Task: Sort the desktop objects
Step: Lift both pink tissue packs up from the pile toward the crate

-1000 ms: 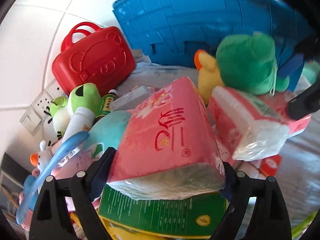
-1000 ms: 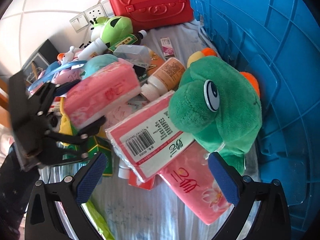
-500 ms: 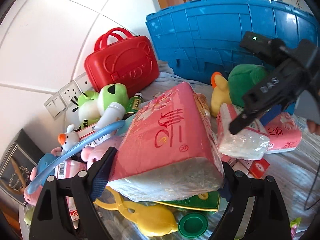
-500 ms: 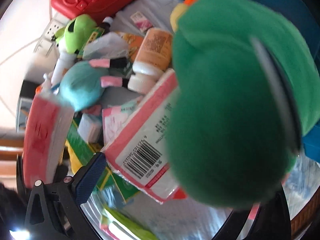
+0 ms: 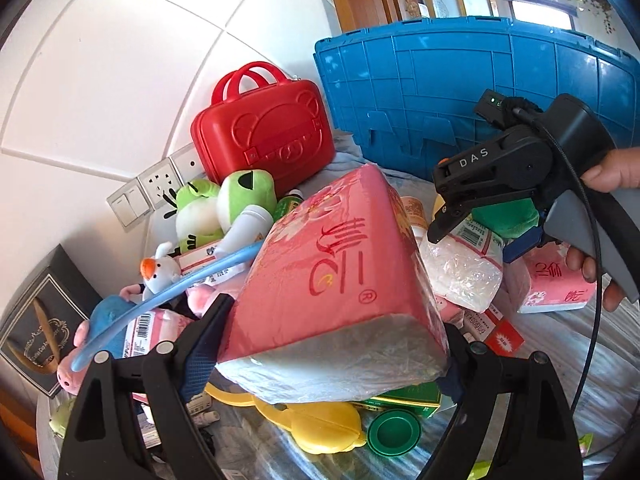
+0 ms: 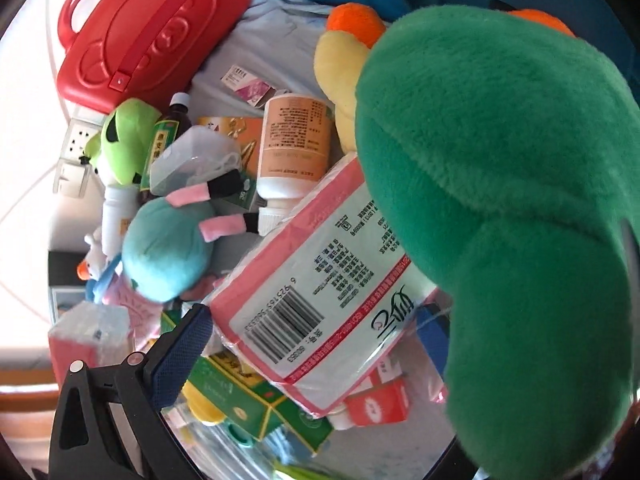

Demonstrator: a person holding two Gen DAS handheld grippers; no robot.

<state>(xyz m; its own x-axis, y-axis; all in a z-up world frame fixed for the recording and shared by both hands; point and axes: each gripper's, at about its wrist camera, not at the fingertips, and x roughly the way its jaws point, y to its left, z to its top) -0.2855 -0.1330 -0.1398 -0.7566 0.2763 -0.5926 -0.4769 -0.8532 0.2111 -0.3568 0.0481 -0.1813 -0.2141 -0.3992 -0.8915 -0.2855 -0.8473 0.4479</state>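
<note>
Left wrist view: the left gripper [image 5: 332, 354] is clamped on a pink tissue pack [image 5: 340, 276], its two fingers [image 5: 200, 344] pressed against the pack's sides, the pack raised above the clutter; under it lie a yellow plastic toy [image 5: 320, 424], a green lid [image 5: 394, 434] and a green box [image 5: 412, 394]; a red toy suitcase [image 5: 266, 134] stands against the tiled wall [image 5: 120, 80], with a light-green frog plush [image 5: 236, 204] just in front of it and a blue crate [image 5: 460, 84] behind the pile; to the right a hand [image 5: 608, 176] holds the right gripper [image 5: 480, 220], which reaches down onto a second tissue pack [image 5: 468, 264] and a dark green plush [image 5: 504, 216]; another pink pack [image 5: 556, 284] lies beside them.

Right wrist view: the dark green plush [image 6: 500, 200] fills the right half of the view and hides the right-hand finger; the left-hand finger [image 6: 180, 356] stands just beside the barcode-labelled tissue pack [image 6: 320, 300], so whether the jaws grip anything cannot be told; beyond lie an orange-labelled bottle [image 6: 294, 148], a teal plush [image 6: 168, 248] and the red suitcase [image 6: 148, 28].
</note>
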